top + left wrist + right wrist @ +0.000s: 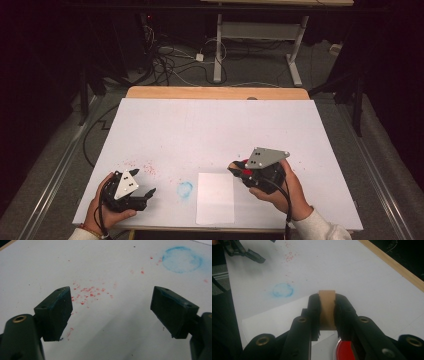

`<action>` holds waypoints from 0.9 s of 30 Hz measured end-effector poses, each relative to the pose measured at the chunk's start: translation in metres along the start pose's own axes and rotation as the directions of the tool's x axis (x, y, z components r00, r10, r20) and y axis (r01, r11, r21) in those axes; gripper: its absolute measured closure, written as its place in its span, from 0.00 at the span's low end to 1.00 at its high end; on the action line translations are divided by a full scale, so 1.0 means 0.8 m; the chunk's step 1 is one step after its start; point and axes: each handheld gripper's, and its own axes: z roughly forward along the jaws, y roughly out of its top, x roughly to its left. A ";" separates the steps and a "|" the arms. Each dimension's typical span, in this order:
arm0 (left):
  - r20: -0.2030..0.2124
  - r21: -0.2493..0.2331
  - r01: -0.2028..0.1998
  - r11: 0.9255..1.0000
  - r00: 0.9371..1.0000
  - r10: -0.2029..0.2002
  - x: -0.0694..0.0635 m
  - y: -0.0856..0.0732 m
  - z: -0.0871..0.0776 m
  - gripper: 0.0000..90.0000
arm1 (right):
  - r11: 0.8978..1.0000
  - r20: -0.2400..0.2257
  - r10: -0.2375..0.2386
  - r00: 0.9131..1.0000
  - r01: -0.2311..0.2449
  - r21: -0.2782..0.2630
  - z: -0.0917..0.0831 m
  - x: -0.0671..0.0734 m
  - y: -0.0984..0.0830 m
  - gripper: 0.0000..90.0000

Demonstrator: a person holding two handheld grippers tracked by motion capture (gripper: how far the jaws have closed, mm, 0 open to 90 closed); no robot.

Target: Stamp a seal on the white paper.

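While clamped on a tan block [327, 310] above the red pad [344, 351], right of the paper sheet [215, 197], apparently inking; left gripper [111, 312] gaping, idle near-left.

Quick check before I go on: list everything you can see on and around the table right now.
Table: one, wooden edge, white cover.
Paper sheet: one, white, near edge, centre.
Blue ring stain: one, left of the sheet.
Red specks: scattered, near left.
Stamp: one, tan wooden handle, red base, in the right gripper.
Second table: beyond, cables on floor.
Left gripper: black, fingers apart, nothing between.
Right gripper: black, shut on the stamp.
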 end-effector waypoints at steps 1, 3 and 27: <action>0.001 0.001 -0.002 1.000 1.000 0.002 0.000 0.000 0.000 0.19 | 1.000 -0.003 -0.004 1.000 0.004 0.003 0.001 0.001 0.000 0.85; 0.001 0.003 -0.003 1.000 1.000 0.003 0.000 0.000 0.000 0.19 | 1.000 -0.008 -0.006 1.000 0.006 0.007 0.004 0.004 0.001 0.84; 0.001 0.007 -0.003 1.000 1.000 0.003 0.000 0.000 0.001 0.19 | 0.991 -0.112 -0.063 0.992 0.075 0.108 0.054 0.042 -0.006 0.85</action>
